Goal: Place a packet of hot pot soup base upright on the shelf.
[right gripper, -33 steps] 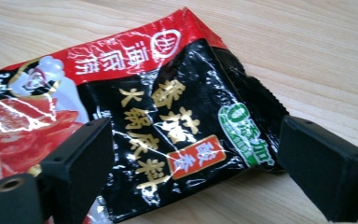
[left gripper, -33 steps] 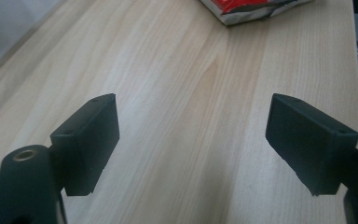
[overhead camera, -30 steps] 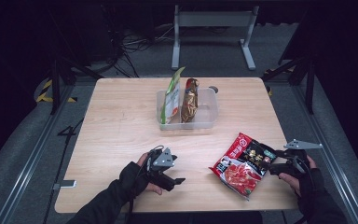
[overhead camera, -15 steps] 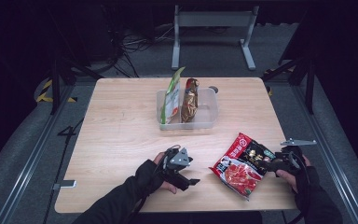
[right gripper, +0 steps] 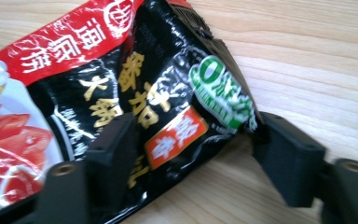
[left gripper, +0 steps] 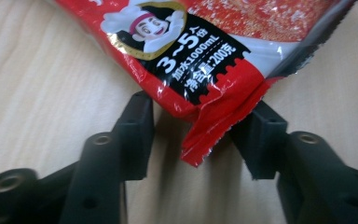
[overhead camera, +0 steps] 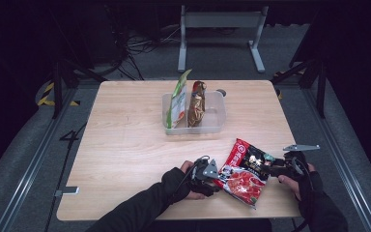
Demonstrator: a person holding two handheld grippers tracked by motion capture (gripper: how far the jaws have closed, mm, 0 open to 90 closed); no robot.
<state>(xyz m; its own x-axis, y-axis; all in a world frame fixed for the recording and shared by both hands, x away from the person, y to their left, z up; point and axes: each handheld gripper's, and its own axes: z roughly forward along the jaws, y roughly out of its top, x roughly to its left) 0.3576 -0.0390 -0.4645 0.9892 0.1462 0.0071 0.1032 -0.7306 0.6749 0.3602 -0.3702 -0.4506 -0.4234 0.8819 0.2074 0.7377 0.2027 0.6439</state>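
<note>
In the high view a red and black sauce packet [overhead camera: 244, 171] lies on the near right part of the tabletop [overhead camera: 125, 145], with the left tongs [overhead camera: 216, 180] at its left edge and the right tongs [overhead camera: 270, 166] at its right corner; behind it a clear plastic bin [overhead camera: 217, 118] holds a green packet [overhead camera: 178, 104] and a brown packet [overhead camera: 196, 102] standing upright. In the left gripper view the left tongs [left gripper: 198, 135], half open and just closing, straddle the packet's crimped red corner [left gripper: 214, 116] with gaps either side. In the right gripper view the right tongs [right gripper: 191, 149], also just closing, stand fairly wide around the packet's black end [right gripper: 168, 93], not yet pinching it
</note>
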